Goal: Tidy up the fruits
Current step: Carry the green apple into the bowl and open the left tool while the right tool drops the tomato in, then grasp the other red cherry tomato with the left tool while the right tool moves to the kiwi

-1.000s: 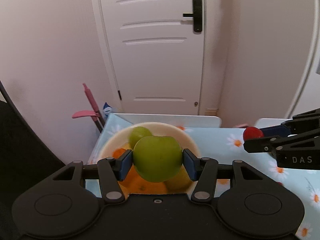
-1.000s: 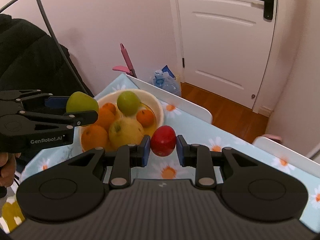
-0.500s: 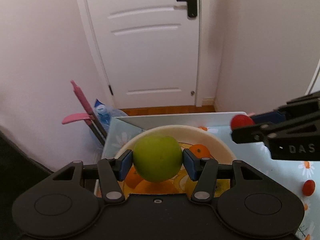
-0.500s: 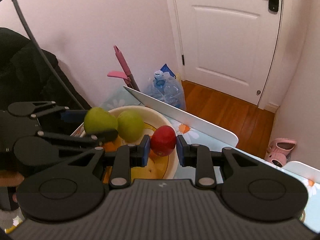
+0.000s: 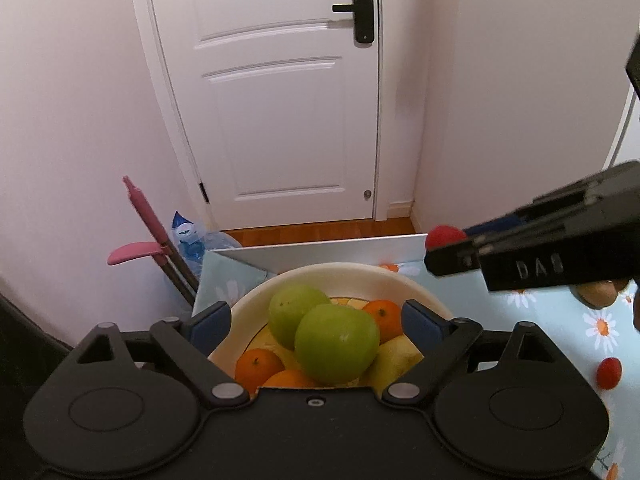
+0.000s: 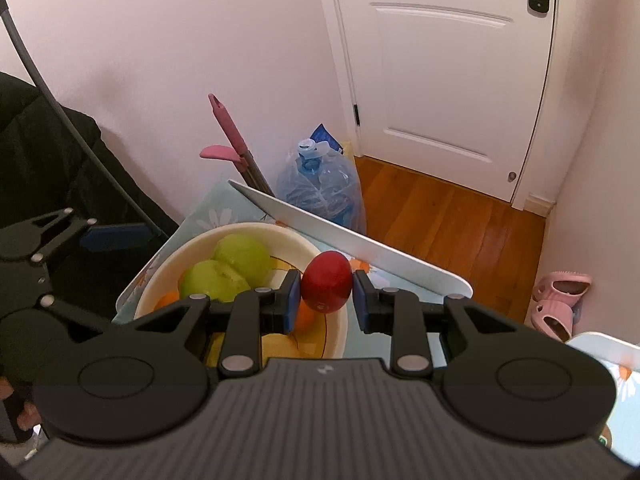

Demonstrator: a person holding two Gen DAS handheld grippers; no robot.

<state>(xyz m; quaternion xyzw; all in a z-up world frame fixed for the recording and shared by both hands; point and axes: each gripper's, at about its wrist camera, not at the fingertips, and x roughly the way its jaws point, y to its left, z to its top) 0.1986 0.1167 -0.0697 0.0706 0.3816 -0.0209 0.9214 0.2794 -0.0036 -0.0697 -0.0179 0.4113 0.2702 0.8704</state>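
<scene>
A cream bowl (image 5: pixel 360 272) at the table's corner holds two green apples, several oranges (image 5: pixel 258 366) and a yellow fruit. My left gripper (image 5: pixel 318 320) hangs over it, its jaws opening. The nearer green apple (image 5: pixel 336 344) lies on the pile between the blue pads, and neither pad touches it. The other green apple (image 5: pixel 292 312) sits just behind it. My right gripper (image 6: pixel 327 298) is shut on a red fruit (image 6: pixel 327 284) above the bowl's (image 6: pixel 248 230) right rim. A small red fruit (image 5: pixel 608 372) lies on the flowered tablecloth to the right.
A white rail (image 6: pixel 344 236) edges the table behind the bowl. Beyond it on the wooden floor stand a blue water bottle (image 6: pixel 320 188) and a pink-handled mop (image 6: pixel 232 140) by the white door (image 5: pixel 288 100). Pink slippers (image 6: pixel 560 300) lie at the right. A brown fruit (image 5: pixel 596 294) rests on the cloth.
My left gripper's jaws have spread and the green apple has dropped from them onto the fruit in the bowl. Both grippers have come closer over the bowl; the right one still holds the red fruit.
</scene>
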